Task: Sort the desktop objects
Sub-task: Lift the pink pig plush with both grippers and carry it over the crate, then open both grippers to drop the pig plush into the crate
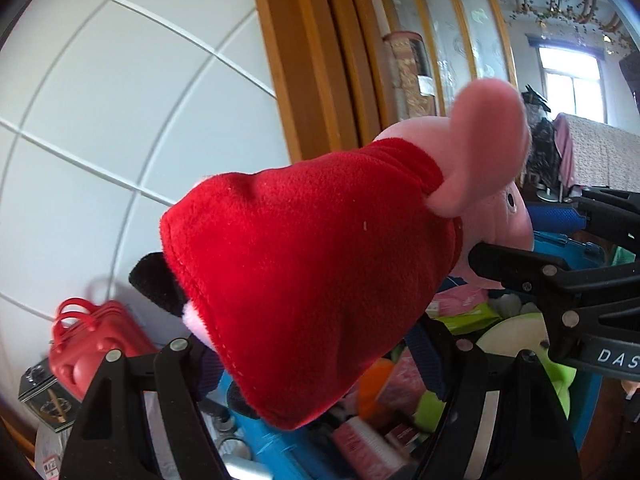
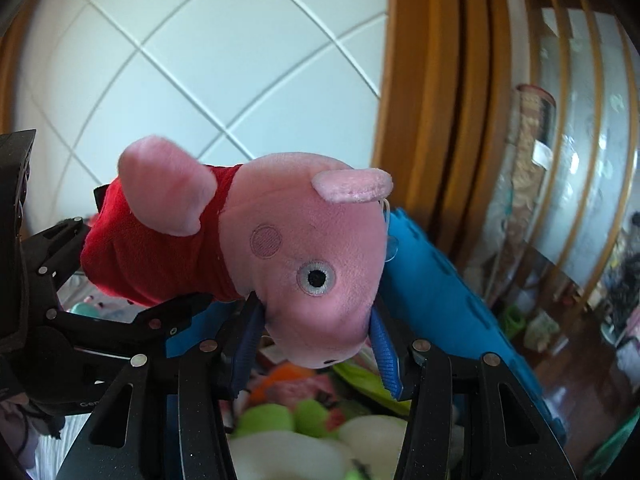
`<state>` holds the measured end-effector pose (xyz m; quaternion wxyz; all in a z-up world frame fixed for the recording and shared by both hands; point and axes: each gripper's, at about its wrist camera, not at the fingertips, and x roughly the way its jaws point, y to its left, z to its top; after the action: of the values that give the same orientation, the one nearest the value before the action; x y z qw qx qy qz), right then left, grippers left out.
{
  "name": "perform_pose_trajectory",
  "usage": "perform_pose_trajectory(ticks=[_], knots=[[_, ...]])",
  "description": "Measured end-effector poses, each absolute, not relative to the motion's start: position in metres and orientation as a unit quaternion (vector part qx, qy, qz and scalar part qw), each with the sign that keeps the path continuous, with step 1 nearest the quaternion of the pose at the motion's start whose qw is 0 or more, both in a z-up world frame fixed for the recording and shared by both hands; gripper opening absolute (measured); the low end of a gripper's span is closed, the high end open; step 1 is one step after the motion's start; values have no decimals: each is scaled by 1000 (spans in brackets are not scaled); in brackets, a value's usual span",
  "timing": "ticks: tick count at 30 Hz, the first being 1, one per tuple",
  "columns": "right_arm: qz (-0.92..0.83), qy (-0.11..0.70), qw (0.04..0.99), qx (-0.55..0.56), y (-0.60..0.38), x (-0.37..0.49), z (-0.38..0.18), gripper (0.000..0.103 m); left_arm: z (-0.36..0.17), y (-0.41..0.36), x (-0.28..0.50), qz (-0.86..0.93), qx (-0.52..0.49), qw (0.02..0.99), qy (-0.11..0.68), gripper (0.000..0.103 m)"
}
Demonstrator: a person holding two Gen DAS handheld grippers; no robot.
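A pink pig plush toy [image 1: 320, 280] in a red dress with black feet is held up in the air, lying sideways. My left gripper [image 1: 316, 364] is shut on the toy's red dress from below. My right gripper [image 2: 316, 332] is shut on the toy's pink head [image 2: 320, 260], blue pads on both sides of the snout. The right gripper also shows in the left wrist view [image 1: 532, 276], reaching the head from the right. The left gripper shows in the right wrist view [image 2: 132, 312] at the left, under the dress.
Below is a blue bin [image 1: 260, 440] with several soft toys and packets, green and white plush [image 2: 280, 424] among them. A red case [image 1: 96, 344] stands at the left. A blue foam mat [image 2: 440, 292] leans at the right. White panelled wall and wooden door frame [image 1: 304, 60] behind.
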<state>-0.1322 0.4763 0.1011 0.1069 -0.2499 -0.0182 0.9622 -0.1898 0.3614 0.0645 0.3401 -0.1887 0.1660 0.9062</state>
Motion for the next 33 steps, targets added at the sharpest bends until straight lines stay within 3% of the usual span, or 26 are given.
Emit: perform_pose_trajectory(ticks=[12, 17, 24, 33], knots=[[952, 3, 126, -280, 516, -129, 84, 52, 51, 402, -198, 886, -249, 352, 172, 79], [951, 13, 135, -277, 530, -128, 82, 55, 48, 415, -199, 878, -269, 355, 177, 84], [950, 7, 144, -277, 528, -124, 82, 55, 41, 413, -174, 879, -242, 351, 214, 84], [949, 15, 156, -274, 527, -106, 82, 85, 52, 406, -163, 885, -228, 343, 217, 85]])
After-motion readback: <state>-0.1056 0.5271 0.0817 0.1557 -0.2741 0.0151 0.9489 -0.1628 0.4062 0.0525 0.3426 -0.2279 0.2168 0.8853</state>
